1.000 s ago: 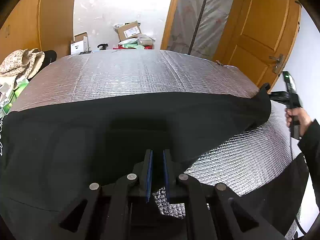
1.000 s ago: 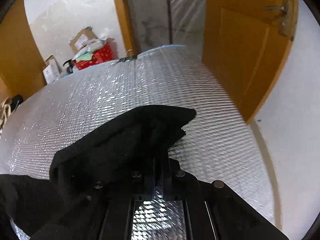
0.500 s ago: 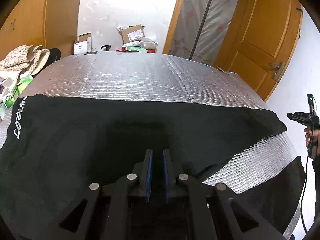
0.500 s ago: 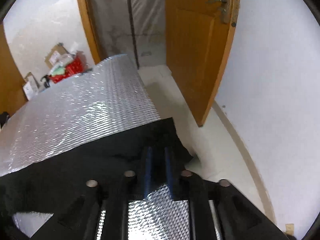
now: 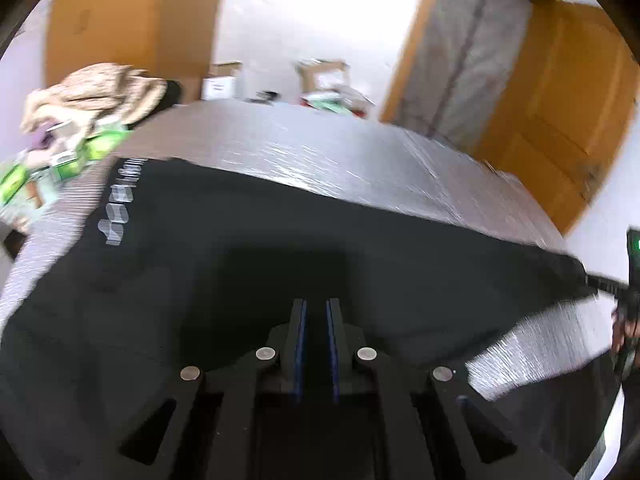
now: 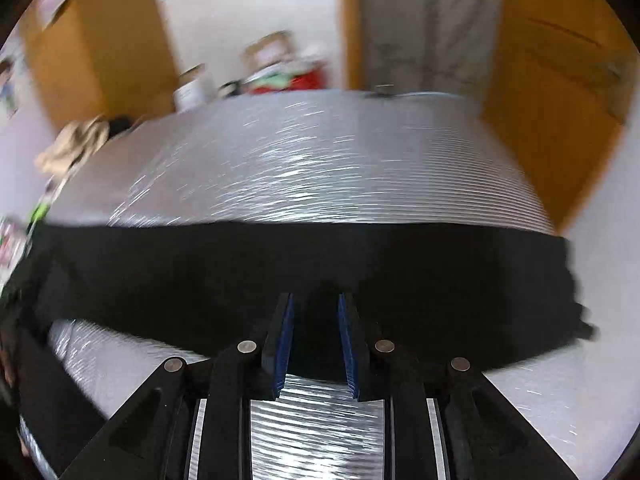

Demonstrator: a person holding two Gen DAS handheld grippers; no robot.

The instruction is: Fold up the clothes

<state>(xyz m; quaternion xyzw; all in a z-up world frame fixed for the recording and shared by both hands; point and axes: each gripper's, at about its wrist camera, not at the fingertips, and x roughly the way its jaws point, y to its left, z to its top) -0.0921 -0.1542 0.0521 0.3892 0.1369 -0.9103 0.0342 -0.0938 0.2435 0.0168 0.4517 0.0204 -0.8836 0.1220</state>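
Note:
A black garment (image 5: 280, 248) with pale lettering along its left edge lies spread across the silver quilted table (image 5: 320, 148). My left gripper (image 5: 316, 308) is shut on the garment's near edge. In the right wrist view the same black garment (image 6: 280, 268) stretches as a band across the table (image 6: 320, 168). My right gripper (image 6: 316, 304) has its jaws a little apart, with the cloth's edge lying between them. The right gripper also shows at the far right of the left wrist view (image 5: 630, 304), at the garment's corner.
A pile of beige cloth (image 5: 96, 92) and green packets (image 5: 72, 156) sit at the table's left end. Cardboard boxes (image 5: 324, 76) stand on the floor beyond the table. An orange door (image 5: 568, 112) is at the right.
Both views have swung, with motion blur. The garment is now stretched flat across the table. My right gripper's jaws have parted wider than before.

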